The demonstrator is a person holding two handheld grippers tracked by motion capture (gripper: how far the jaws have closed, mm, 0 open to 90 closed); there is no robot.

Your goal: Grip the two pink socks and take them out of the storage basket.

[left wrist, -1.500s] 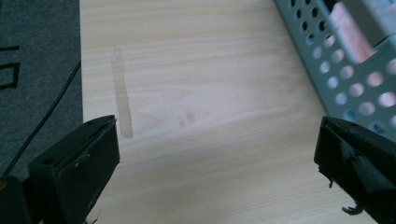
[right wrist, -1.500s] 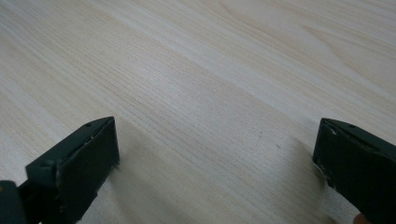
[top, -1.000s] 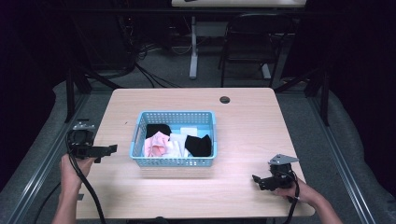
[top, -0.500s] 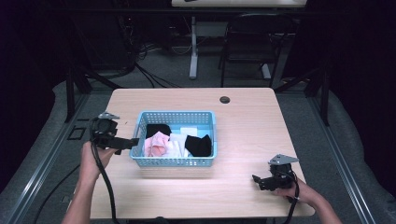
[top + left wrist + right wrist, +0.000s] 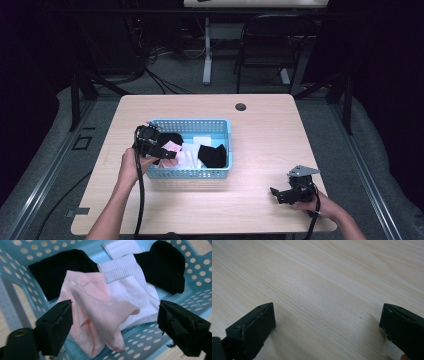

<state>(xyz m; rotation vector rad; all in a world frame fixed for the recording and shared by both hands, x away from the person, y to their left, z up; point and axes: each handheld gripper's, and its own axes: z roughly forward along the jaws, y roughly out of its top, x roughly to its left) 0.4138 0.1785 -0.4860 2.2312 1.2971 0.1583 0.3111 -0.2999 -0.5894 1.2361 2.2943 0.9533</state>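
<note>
Dark floor and cables surround the wooden desk (image 5: 260,125), where a blue basket (image 5: 222,131) sits left of centre holding a pink sock (image 5: 95,312), white socks (image 5: 130,287) and black socks (image 5: 162,265). Over its left edge the left gripper (image 5: 166,155) has just been closing its jaws, not yet pressing the pink sock between them. Near the desk's front right corner the right gripper (image 5: 276,193) rests with jaws apart.

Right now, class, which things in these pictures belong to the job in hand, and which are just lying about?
Belonging to the job:
- left tongs, jaws open either side of the pink sock, just been closing
- pink sock
- blue basket

Lying about:
- black socks
- white socks
- right tongs, open, by bare table
</note>
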